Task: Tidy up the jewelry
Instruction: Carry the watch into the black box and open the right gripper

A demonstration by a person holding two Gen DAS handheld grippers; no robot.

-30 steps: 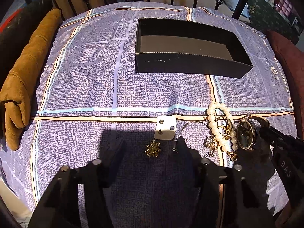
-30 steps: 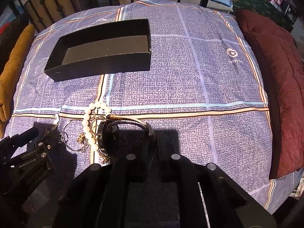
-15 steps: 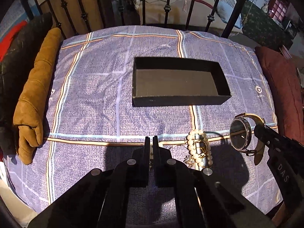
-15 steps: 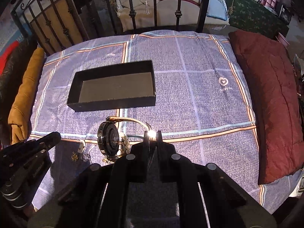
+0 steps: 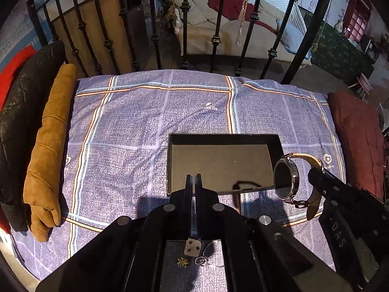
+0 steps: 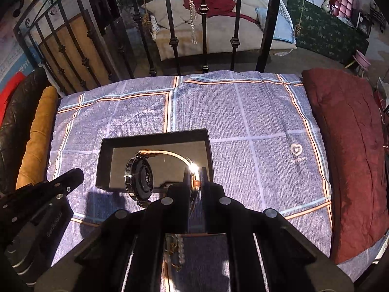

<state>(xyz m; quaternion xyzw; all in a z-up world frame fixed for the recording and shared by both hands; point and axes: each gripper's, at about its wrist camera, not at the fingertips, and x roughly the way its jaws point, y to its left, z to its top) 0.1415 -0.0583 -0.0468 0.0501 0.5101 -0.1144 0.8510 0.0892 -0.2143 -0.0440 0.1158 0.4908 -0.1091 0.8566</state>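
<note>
My right gripper [image 6: 195, 174] is shut on the tan strap of a wristwatch [image 6: 139, 178] and holds it in the air in front of the open black box [image 6: 155, 136]. From the left wrist view the watch [image 5: 285, 178] hangs at the box's [image 5: 223, 138] right end. My left gripper [image 5: 193, 182] is shut, raised above the bed near the box's front wall; I see nothing between its fingers. Below it lie a small white tag [image 5: 192, 247], a gold brooch [image 5: 182, 262] and a thin ring [image 5: 200, 260]. A pearl bracelet [image 6: 180, 249] lies under my right gripper.
The box rests on a blue plaid bedspread [image 5: 121, 133]. A tan cushion [image 5: 48, 146] and a black one lie along the left edge, a dark red pillow [image 6: 350, 146] along the right. A black iron bed rail [image 5: 214, 24] stands behind.
Both grippers have risen and pulled back from the bed. My right gripper closed on the watch strap and lifted the watch toward the box. My left gripper went from open to shut.
</note>
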